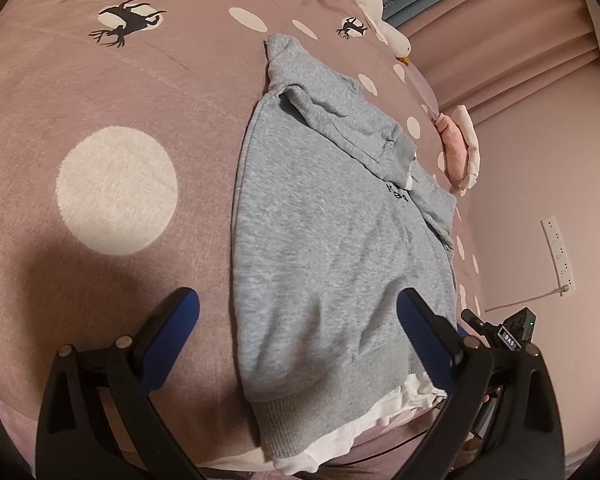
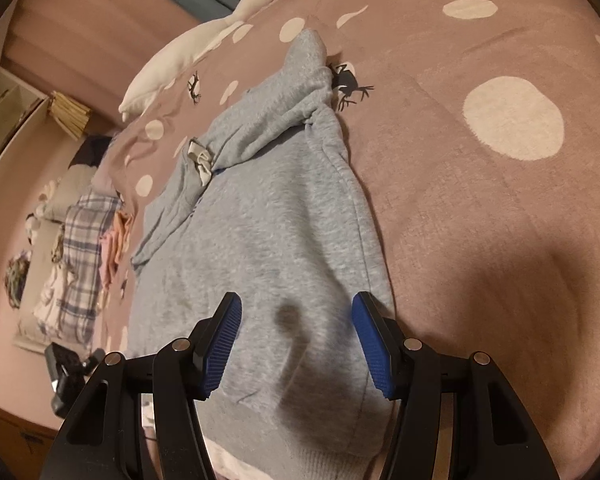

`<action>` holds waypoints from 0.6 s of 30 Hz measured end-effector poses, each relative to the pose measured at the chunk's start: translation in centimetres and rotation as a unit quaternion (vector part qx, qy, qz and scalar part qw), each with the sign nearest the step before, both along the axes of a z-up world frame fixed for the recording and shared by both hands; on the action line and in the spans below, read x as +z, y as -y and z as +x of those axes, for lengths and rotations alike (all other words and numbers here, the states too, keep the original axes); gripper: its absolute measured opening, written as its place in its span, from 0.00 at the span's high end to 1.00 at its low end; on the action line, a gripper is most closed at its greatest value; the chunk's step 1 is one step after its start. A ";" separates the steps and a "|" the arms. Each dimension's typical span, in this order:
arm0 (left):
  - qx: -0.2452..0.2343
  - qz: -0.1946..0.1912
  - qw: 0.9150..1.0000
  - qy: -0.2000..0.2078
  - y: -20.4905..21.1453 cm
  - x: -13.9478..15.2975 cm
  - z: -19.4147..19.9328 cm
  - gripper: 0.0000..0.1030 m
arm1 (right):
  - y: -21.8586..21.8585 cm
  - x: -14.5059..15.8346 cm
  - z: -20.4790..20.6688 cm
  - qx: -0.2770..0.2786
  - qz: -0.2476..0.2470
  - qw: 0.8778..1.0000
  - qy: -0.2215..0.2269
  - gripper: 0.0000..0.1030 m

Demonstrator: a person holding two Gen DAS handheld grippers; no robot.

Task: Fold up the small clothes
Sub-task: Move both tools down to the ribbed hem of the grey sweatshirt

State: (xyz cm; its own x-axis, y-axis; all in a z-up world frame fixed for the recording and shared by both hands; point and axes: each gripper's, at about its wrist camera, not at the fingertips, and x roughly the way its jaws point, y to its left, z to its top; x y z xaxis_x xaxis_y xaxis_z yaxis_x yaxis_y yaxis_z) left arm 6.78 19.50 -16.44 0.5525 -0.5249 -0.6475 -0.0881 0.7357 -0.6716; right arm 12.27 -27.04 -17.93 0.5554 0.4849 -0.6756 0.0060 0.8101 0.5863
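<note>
Bedspread (image 1: pixel 112 92) in dusty mauve with white dots and black deer fills the left half of the left wrist view. Right of centre lies the grey sweatshirt (image 1: pixel 320 232), partly folded, one sleeve laid back across its chest, its ribbed hem toward the lower edge with a white layer (image 1: pixel 364 420) showing beneath. The left tongs (image 1: pixel 298 312) stand wide, holding nothing; the left blue pad is over bare bedspread, the right pad over the sweatshirt's lower right part. At the upper right a white goose toy (image 1: pixel 380 16) lies along the bed's edge, and a white power strip (image 1: pixel 558 254) sits at the far right.

In the right wrist view, a heap of plaid and pink clothes (image 2: pixel 80 248) sits at the left edge, off the bed. The goose toy (image 2: pixel 192 48) lies at the upper left. The sweatshirt (image 2: pixel 268 240) runs down the centre. The right tongs (image 2: pixel 296 320) are wide apart, gripping nothing, both pads above the sweatshirt's hem end. Dotted bedspread (image 2: pixel 480 220) fills the right.
</note>
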 end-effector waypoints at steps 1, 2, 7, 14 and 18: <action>-0.002 0.000 1.000 0.000 0.1 0.0 0.1 0.03 | -0.1 0.0 0.1 0.003 -0.001 1.000 0.000 0.44; -0.003 0.001 1.000 0.000 0.1 0.0 0.2 0.03 | -0.2 0.1 0.3 0.006 -0.002 1.000 0.000 0.44; -0.017 -0.003 1.000 0.002 0.8 0.1 0.9 0.03 | -0.8 0.1 0.7 0.016 -0.002 1.000 0.001 0.42; -0.025 -0.005 1.000 0.001 1.8 0.0 2.1 0.03 | -1.3 0.2 1.5 0.024 0.006 1.000 0.001 0.42; -0.031 -0.008 0.999 0.000 2.2 0.0 2.7 0.03 | -1.5 0.2 1.9 0.028 0.008 1.000 0.004 0.42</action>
